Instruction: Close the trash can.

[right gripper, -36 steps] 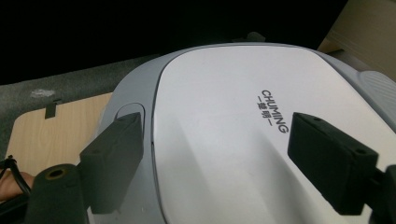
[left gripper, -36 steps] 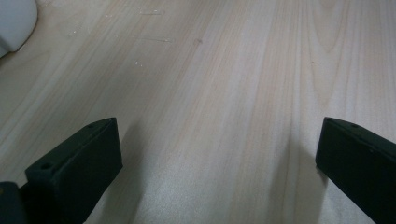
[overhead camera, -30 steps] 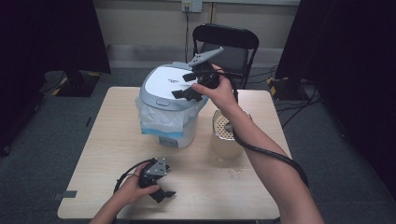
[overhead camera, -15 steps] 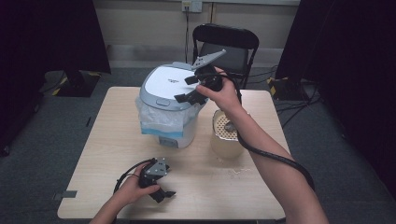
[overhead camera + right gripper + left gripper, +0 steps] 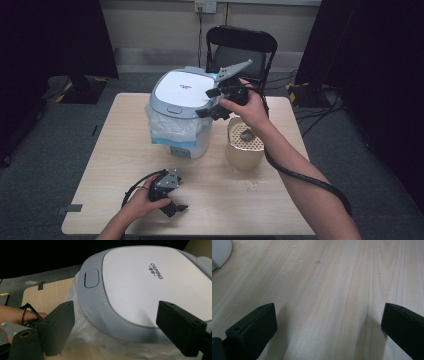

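Above the desk (image 5: 125, 150), one rice cooker (image 5: 182, 112) beside one beige pot (image 5: 245, 147) is seen from high, its lid lettering read from the right claw (image 5: 112, 325), spread and empty, like the left claw (image 5: 327, 327).

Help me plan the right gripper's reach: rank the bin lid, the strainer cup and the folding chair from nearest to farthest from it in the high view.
From the right gripper:
1. Bin lid, directly under its jaws.
2. Strainer cup, beside the bin, below the wrist.
3. Folding chair, behind the table.
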Demonstrator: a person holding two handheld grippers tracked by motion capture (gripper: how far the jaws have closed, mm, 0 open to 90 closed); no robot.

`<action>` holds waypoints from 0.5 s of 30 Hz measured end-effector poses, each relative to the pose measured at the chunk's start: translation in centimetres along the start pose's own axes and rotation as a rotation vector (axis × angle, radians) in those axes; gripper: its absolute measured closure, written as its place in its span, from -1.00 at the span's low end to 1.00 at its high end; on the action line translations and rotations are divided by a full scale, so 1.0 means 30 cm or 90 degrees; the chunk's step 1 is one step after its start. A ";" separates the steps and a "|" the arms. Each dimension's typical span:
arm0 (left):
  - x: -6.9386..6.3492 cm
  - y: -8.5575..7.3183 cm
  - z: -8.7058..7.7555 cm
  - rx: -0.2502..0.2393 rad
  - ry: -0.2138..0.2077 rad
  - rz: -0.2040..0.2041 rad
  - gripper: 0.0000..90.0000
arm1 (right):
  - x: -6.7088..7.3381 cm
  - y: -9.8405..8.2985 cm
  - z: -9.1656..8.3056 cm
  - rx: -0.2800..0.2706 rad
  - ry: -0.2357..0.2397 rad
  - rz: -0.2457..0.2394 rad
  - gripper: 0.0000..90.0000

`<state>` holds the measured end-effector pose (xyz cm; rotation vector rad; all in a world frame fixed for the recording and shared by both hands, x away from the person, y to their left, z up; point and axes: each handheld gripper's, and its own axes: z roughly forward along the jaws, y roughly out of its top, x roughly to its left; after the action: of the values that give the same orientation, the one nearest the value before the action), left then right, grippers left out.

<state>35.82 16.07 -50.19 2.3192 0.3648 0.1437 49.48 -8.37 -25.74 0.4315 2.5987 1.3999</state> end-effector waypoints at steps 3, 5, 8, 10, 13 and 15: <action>0.000 0.000 0.000 0.000 0.000 0.000 -1.00 | 0.012 -0.012 -0.016 0.003 0.002 -0.005 -0.66; 0.000 0.000 0.000 0.000 0.000 0.000 -1.00 | 0.020 -0.021 -0.026 0.003 0.006 -0.007 -0.66; 0.000 0.000 0.000 0.000 0.000 0.000 -1.00 | 0.031 -0.037 -0.038 0.008 0.009 -0.011 -0.66; 0.000 0.000 0.000 0.000 0.000 0.000 -1.00 | 0.036 -0.051 -0.048 0.004 0.012 -0.010 -0.66; -0.001 0.000 0.001 -0.002 0.002 0.000 -1.00 | 0.041 -0.078 -0.060 0.004 0.014 -0.006 -0.66; -0.001 -0.001 0.002 -0.002 0.000 -0.002 -1.00 | 0.044 -0.101 -0.069 0.004 0.019 -0.001 -0.66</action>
<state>35.80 16.04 -50.24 2.3149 0.3681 0.1417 47.13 -11.16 -27.12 0.4131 2.6269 1.4087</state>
